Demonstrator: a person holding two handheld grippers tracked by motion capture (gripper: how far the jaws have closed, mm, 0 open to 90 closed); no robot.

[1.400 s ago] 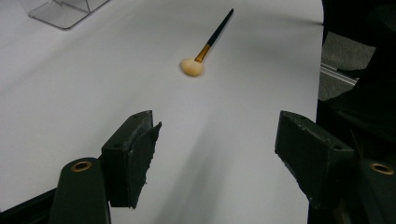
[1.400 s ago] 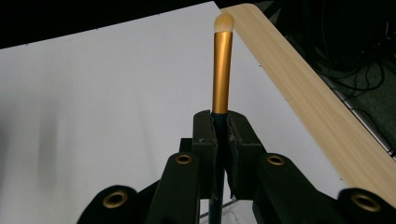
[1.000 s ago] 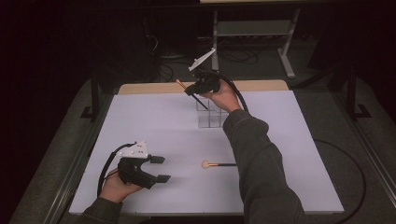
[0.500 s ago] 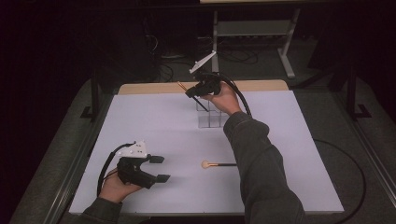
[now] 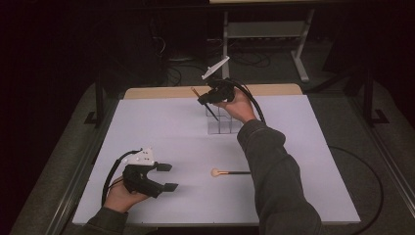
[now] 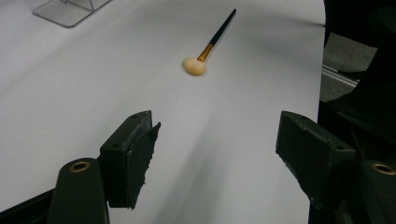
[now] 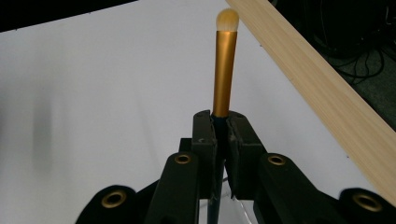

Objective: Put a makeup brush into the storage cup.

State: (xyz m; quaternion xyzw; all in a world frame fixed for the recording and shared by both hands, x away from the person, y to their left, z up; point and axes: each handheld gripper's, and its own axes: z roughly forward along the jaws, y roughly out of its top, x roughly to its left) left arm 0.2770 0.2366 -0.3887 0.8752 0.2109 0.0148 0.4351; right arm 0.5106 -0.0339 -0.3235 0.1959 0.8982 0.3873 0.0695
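Observation:
My right gripper [image 5: 203, 99] is shut on a makeup brush [image 5: 211, 108] with a gold ferrule, a cream tip and a dark handle. It holds the brush tilted above a clear acrylic organizer [image 5: 222, 126] at the back middle of the white table. In the right gripper view the brush [image 7: 224, 60] sticks up out of the closed gripper [image 7: 220, 122]. A second brush [image 5: 230, 172] lies flat in the middle of the table, cream head to the left. My left gripper [image 5: 168, 177] rests open at the front left. The lying brush [image 6: 205, 53] is well ahead of its empty gripper [image 6: 217, 140].
A pale wooden strip [image 5: 161, 92] runs along the table's far edge. Black cables trail from both grippers. A metal stand [image 5: 266, 34] and floor cables sit beyond the table in the dark. The white tabletop [image 5: 313, 161] stretches to the right of the sleeve.
The right gripper and its brush have shifted only slightly above the organizer. The left gripper has stayed where it was.

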